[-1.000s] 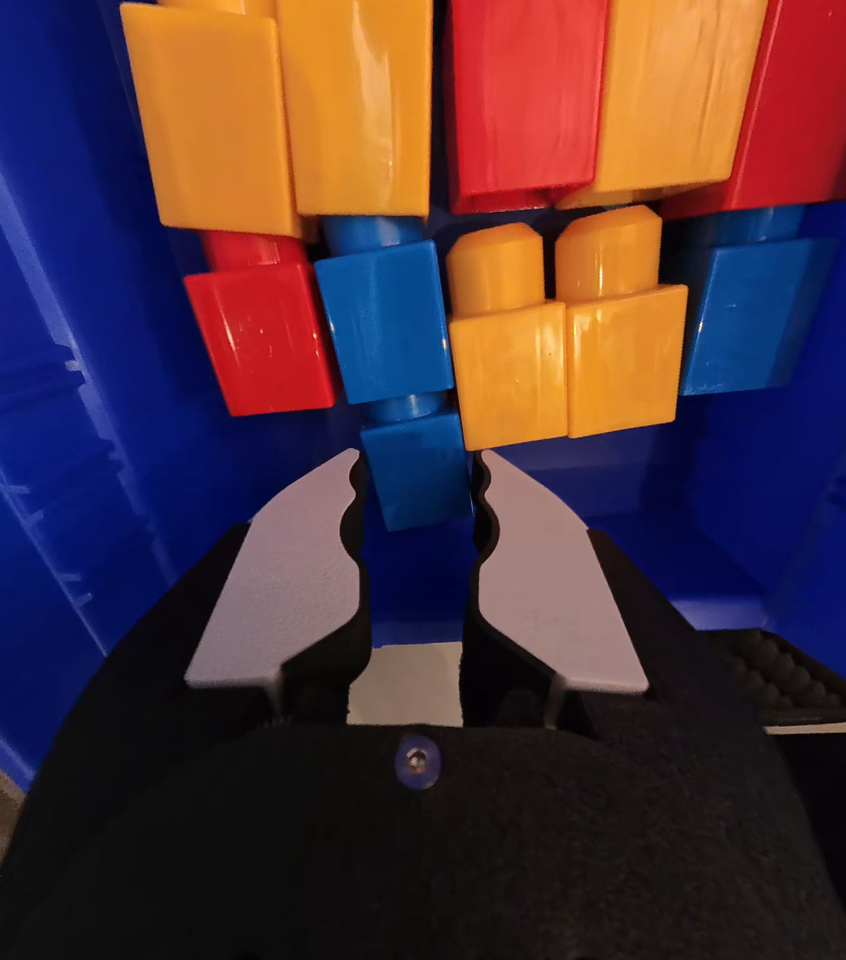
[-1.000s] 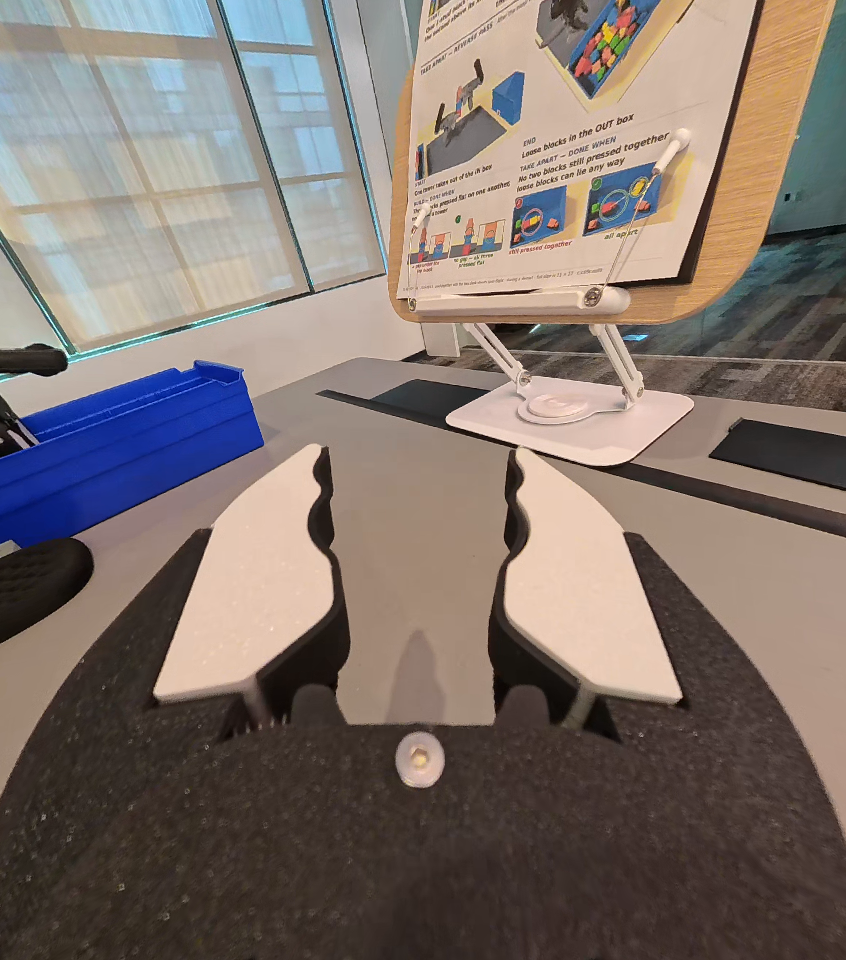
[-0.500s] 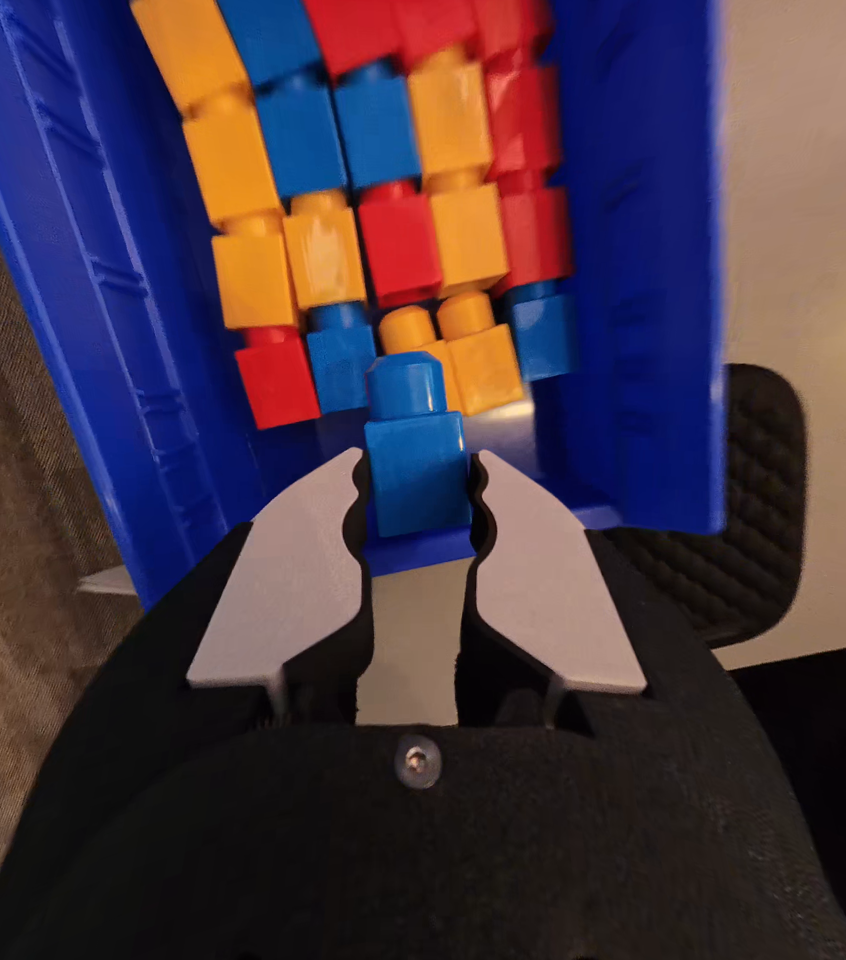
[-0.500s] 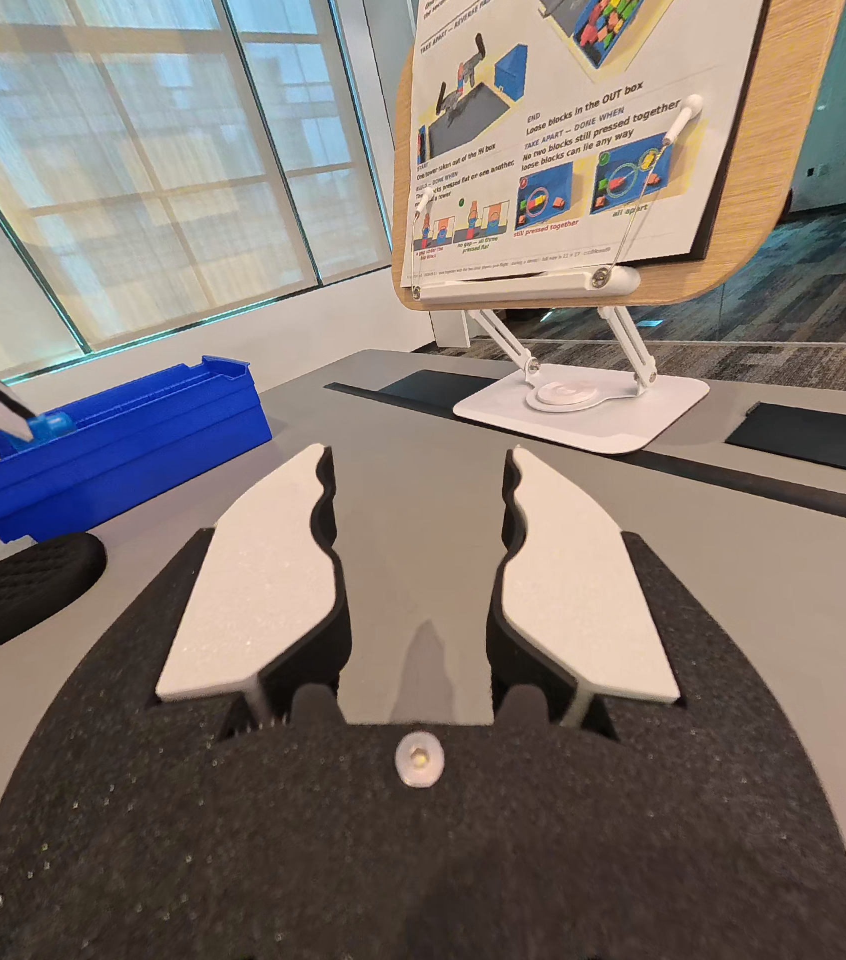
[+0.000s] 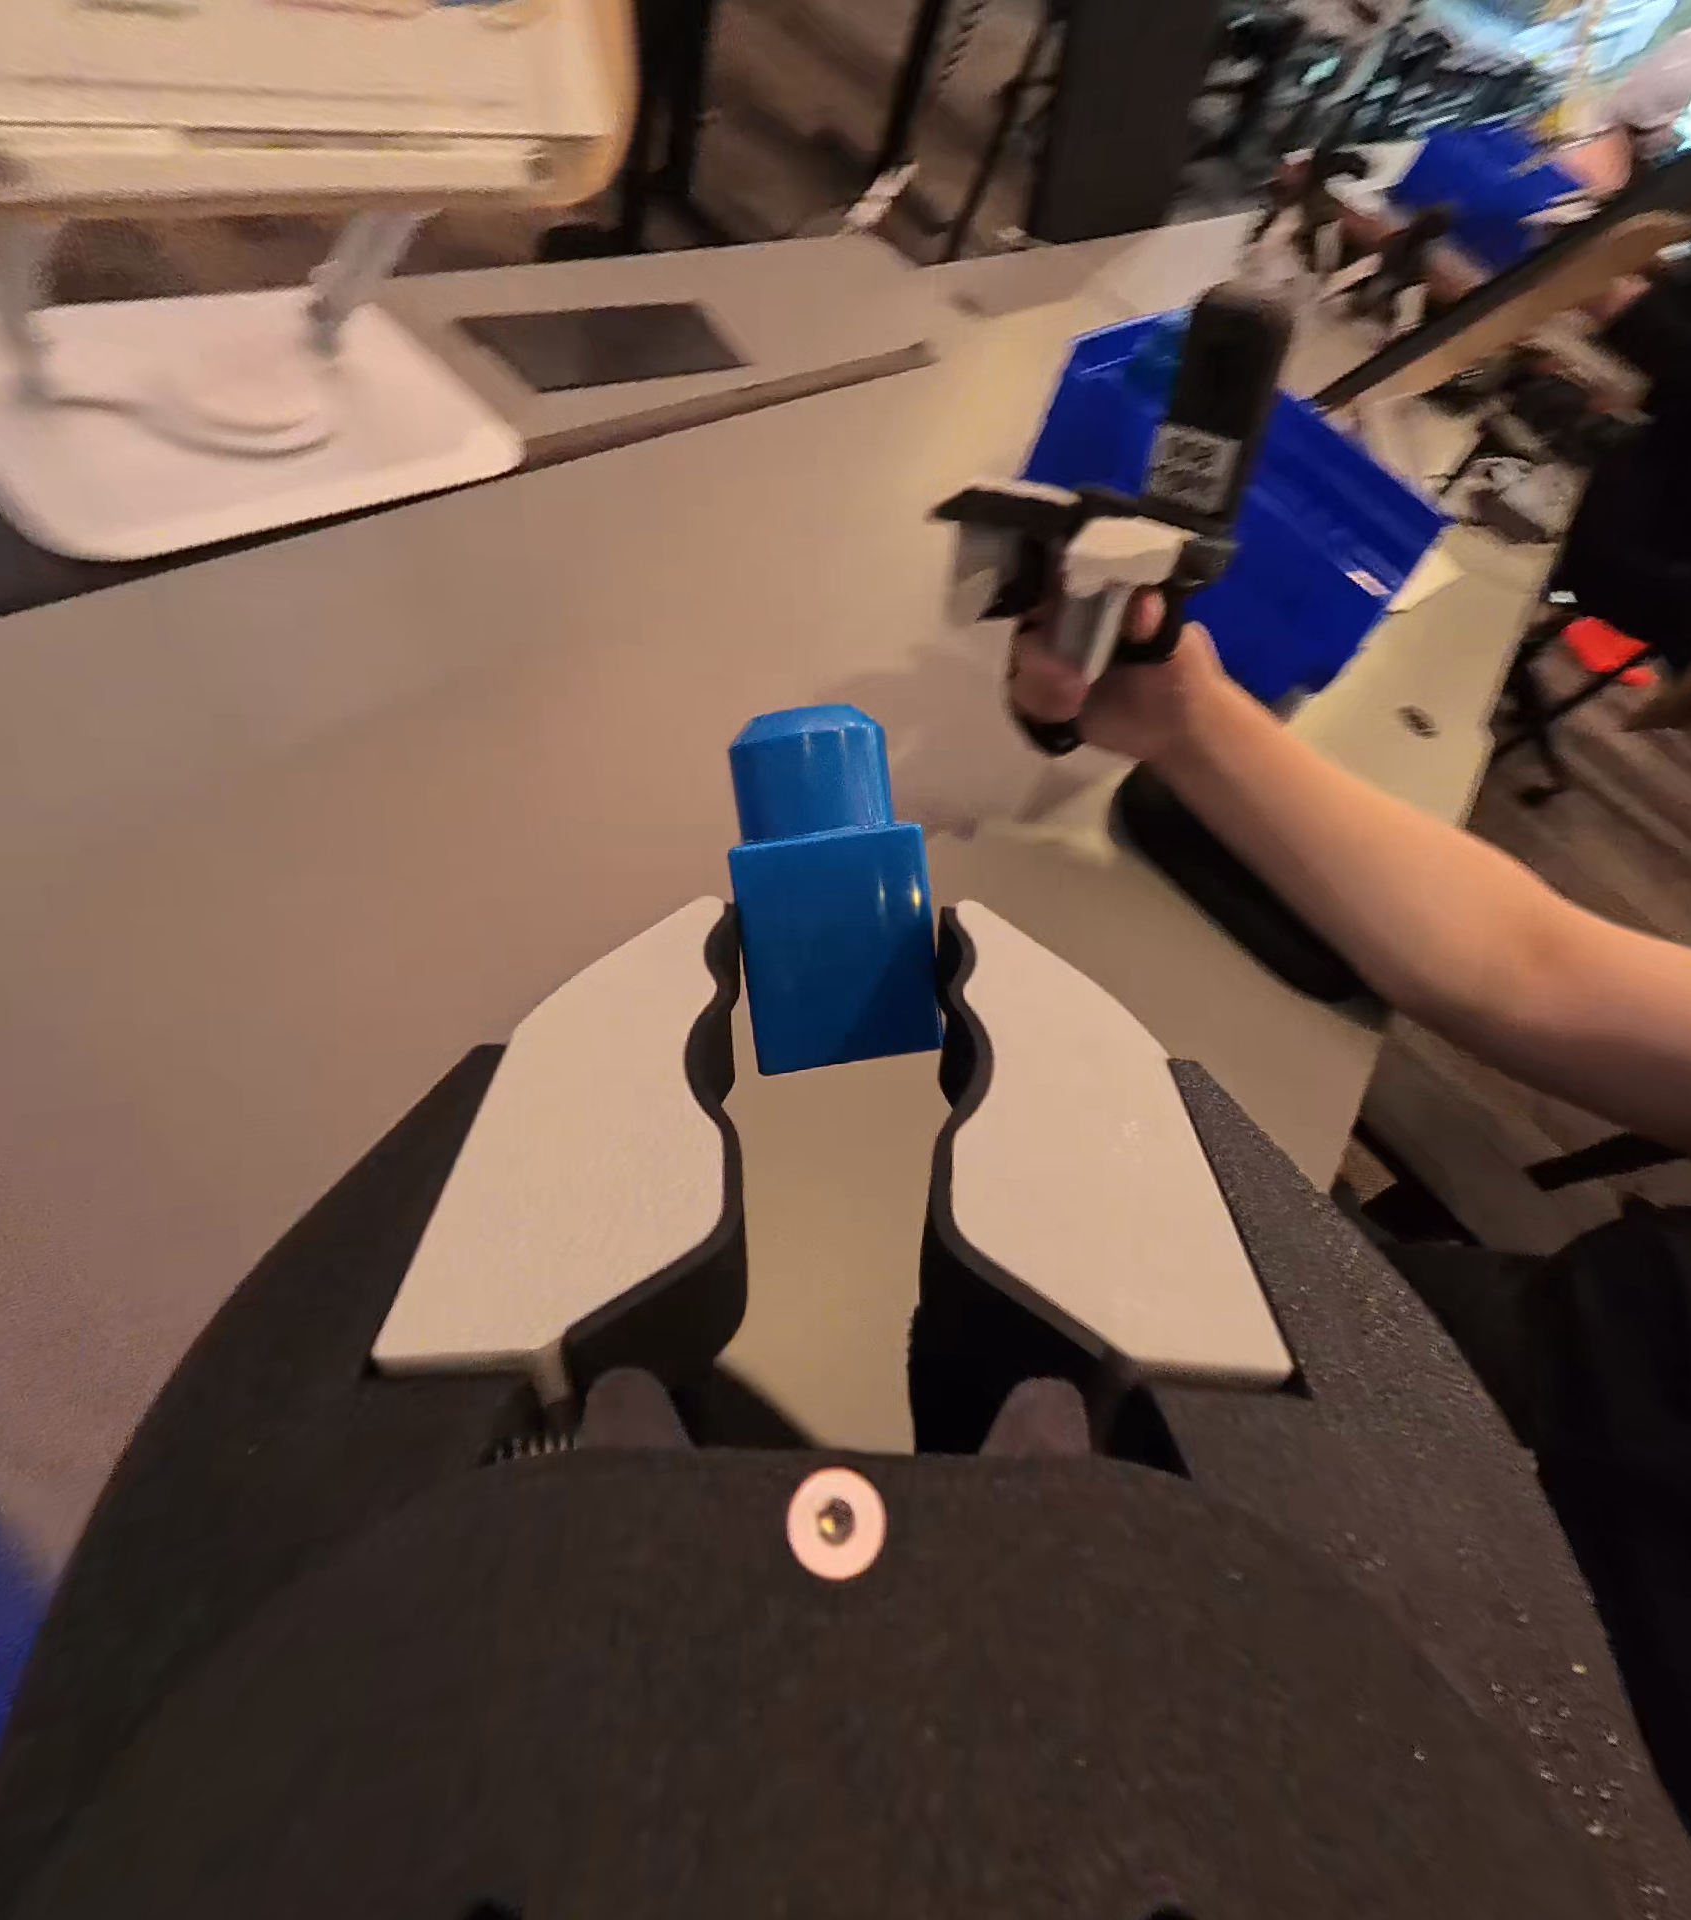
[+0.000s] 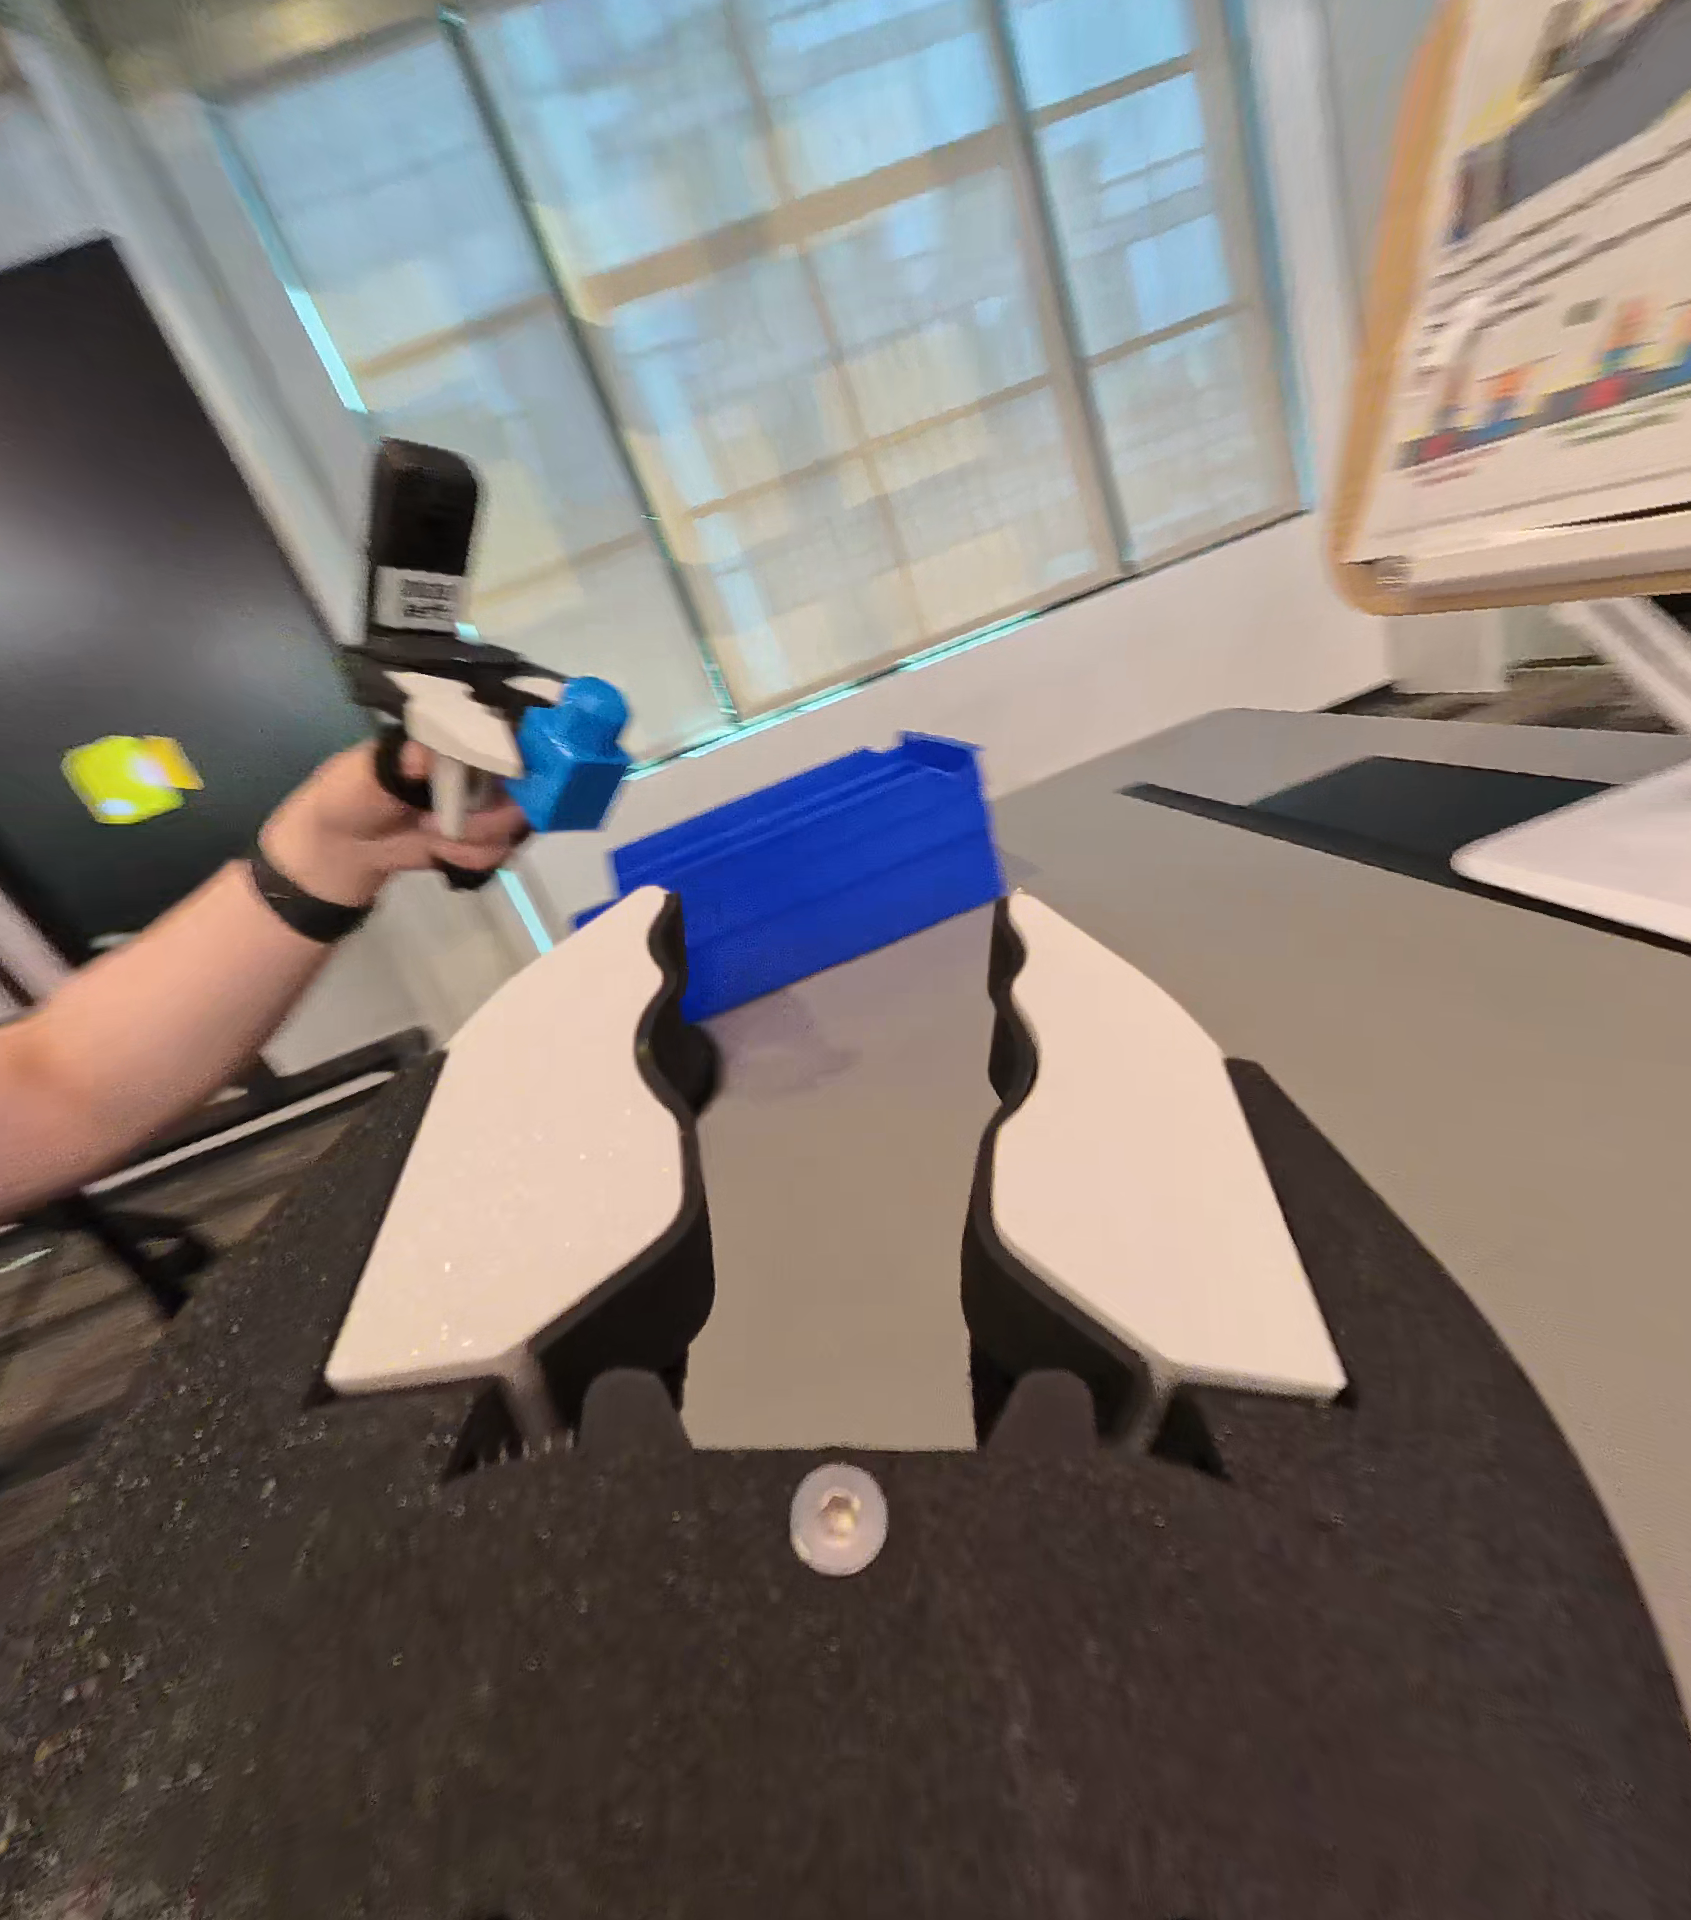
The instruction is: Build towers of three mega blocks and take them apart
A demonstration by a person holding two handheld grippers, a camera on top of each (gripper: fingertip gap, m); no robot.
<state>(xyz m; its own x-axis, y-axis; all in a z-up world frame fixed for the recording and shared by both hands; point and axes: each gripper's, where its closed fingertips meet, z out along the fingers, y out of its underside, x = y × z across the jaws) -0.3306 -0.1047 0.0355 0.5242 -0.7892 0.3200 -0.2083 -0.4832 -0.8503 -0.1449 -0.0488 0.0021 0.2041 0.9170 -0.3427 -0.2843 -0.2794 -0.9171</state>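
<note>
My left gripper (image 5: 833, 925) is shut on a single blue mega block (image 5: 825, 914), stud pointing forward, held in the air above the grey table (image 5: 301, 790). The same block (image 6: 571, 769) and the left gripper (image 6: 519, 727) show at the left of the right wrist view. My right gripper (image 6: 836, 914) is open and empty above the table; it also shows far right in the left wrist view (image 5: 1028, 551), held by a hand. A blue bin (image 6: 820, 883) stands past the right gripper's fingertips; its inside is hidden.
A second blue bin (image 5: 1308, 499) stands at the table's far right end. A white stand base (image 5: 197, 436) holding an instruction board (image 6: 1589, 343) sits at the back. A black pad (image 5: 602, 343) lies beside it. A forearm (image 5: 1443, 935) crosses the right.
My left gripper has lifted the blue block out of the bin of blocks and swung it right, over the open table. My right gripper has turned left towards the blue bin, still open.
</note>
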